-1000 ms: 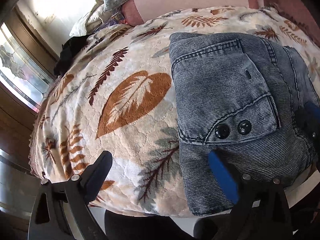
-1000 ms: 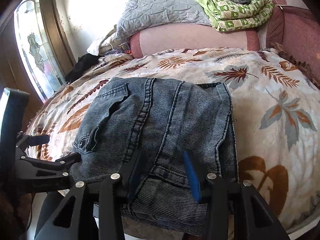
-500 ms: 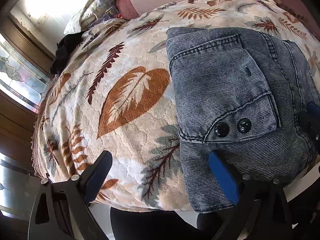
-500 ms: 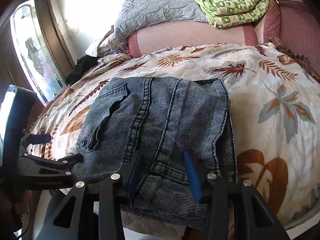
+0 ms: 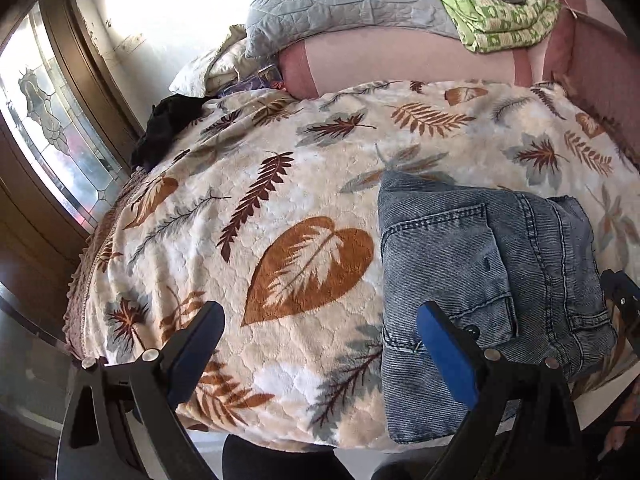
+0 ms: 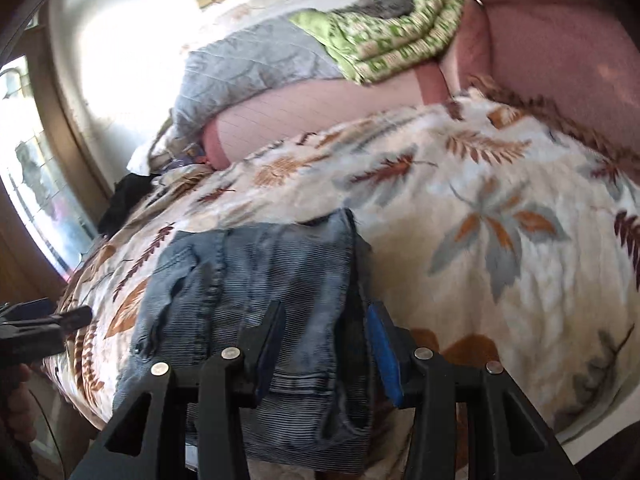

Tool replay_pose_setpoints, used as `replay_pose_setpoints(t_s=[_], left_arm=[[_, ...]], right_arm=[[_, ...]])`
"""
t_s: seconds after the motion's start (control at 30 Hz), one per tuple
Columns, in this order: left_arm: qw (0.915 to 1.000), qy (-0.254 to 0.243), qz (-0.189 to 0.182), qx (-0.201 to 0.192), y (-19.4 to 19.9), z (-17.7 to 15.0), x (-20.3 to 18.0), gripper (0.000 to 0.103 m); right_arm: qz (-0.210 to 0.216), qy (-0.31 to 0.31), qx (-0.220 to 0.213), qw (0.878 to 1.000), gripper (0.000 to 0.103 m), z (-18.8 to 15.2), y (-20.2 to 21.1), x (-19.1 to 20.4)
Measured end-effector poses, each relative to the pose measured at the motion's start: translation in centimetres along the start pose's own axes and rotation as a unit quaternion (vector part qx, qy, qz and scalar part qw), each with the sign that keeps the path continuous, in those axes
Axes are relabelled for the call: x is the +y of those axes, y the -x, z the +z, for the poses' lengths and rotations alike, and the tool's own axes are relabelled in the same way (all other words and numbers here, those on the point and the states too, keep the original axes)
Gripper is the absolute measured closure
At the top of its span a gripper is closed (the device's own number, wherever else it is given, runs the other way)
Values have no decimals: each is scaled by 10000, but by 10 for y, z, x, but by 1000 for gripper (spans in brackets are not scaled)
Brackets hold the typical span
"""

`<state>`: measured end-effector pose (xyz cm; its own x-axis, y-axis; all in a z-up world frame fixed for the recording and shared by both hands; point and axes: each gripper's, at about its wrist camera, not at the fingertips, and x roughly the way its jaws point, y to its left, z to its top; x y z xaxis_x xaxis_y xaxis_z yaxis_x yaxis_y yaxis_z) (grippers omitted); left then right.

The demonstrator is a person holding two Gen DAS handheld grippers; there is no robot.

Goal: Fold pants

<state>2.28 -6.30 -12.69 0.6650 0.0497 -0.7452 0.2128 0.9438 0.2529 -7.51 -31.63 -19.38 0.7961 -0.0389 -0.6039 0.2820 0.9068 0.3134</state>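
Observation:
The folded blue denim pants (image 5: pixel 472 276) lie as a compact bundle at the near edge of the leaf-print blanket (image 5: pixel 280 208). My left gripper (image 5: pixel 320 344) is open and empty over the blanket, with its right finger at the pants' left edge. In the right wrist view the pants (image 6: pixel 256 280) lie directly ahead. My right gripper (image 6: pixel 324 344) is open, its two fingers astride the bundle's near right part, not pinching it. The left gripper shows at the left edge of the right wrist view (image 6: pixel 48 320).
A pink bolster (image 5: pixel 400 60) lies at the bed's head, with a grey quilted pillow (image 5: pixel 344 4) and a green patterned blanket (image 5: pixel 504 16) stacked on it. A black garment (image 5: pixel 168 128) lies at the far left edge. A stained-glass window (image 5: pixel 44 136) is at left.
Both grippers have pulled back and tilted up, so the pants sit lower in both views. The right gripper's jaws have opened wider. The pants have not moved.

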Motion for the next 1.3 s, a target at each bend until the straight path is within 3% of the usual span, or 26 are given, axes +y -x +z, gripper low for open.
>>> replay_pose_setpoints(t_s=[0.23,0.47,0.57,0.83,1.3], left_arm=[[9979,174,-113,605,-38,-29,17,6],[9959,295,-593,616,-37,-25,16,6],[9955,280,-688,586,-32,-22,12,6],[9985,29,-410,355,-17,-21,-7,6],[9999,-35,-74,-102,1,-16,-5,6]], right_arm=[[-19,-194,2,9998,56,1,1,-13],[47,-347,186,9992,56,-1,-5,-17],[41,-338,117,9994,49,0,-4,-18],[84,-320,-30,9994,49,1,4,-16],[336,560,-270,9975,45,-6,15,33]])
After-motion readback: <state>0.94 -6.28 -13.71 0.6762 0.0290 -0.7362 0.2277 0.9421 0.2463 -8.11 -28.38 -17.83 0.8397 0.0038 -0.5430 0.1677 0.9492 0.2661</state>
